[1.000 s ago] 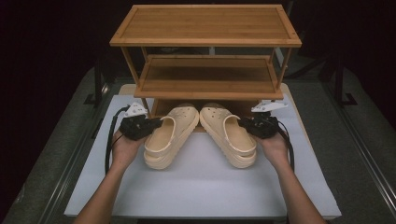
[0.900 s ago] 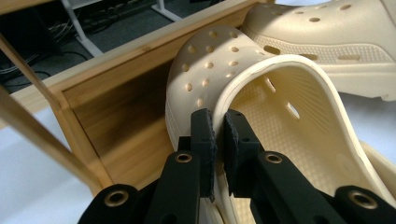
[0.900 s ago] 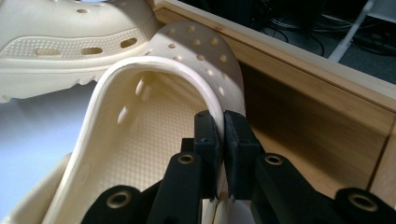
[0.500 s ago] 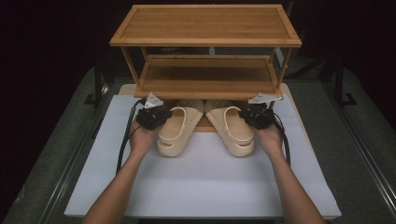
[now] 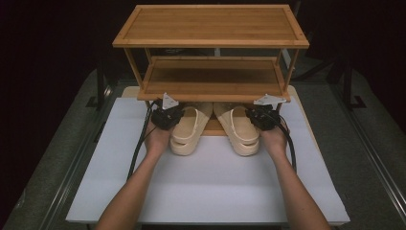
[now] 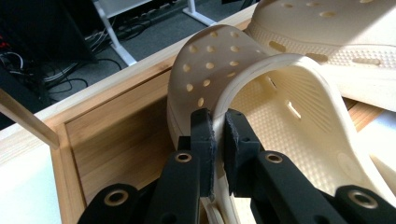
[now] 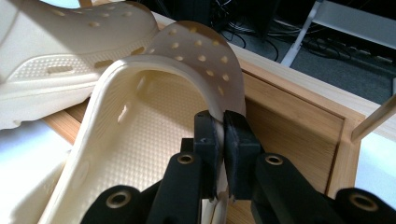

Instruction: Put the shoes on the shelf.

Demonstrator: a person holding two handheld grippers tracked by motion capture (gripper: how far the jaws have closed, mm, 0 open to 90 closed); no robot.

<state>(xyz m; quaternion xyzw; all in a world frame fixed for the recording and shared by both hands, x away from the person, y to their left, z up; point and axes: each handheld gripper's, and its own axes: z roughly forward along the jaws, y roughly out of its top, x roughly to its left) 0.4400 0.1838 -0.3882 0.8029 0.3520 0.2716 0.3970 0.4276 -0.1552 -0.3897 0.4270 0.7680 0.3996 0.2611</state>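
Two cream perforated clogs lie side by side, toes pushed under a wooden rack. The left clog has its outer side wall pinched by my left gripper, which is shut on it; up close its pads clamp the thin rim of the left clog. My right gripper is shut on the outer wall of the right clog. In the right gripper view the right gripper squeezes the edge of the right clog, the other clog beside it.
The rack stands on a white board and has a top shelf, a middle shelf and a low bottom tray. Cables trail from both grippers along the person's forearms. Dark floor and metal rails flank the table.
Both hands have pushed the clogs away from the person, toes now further under the rack's lowest shelf. The left clog has straightened from its slant. Both grips are unchanged.
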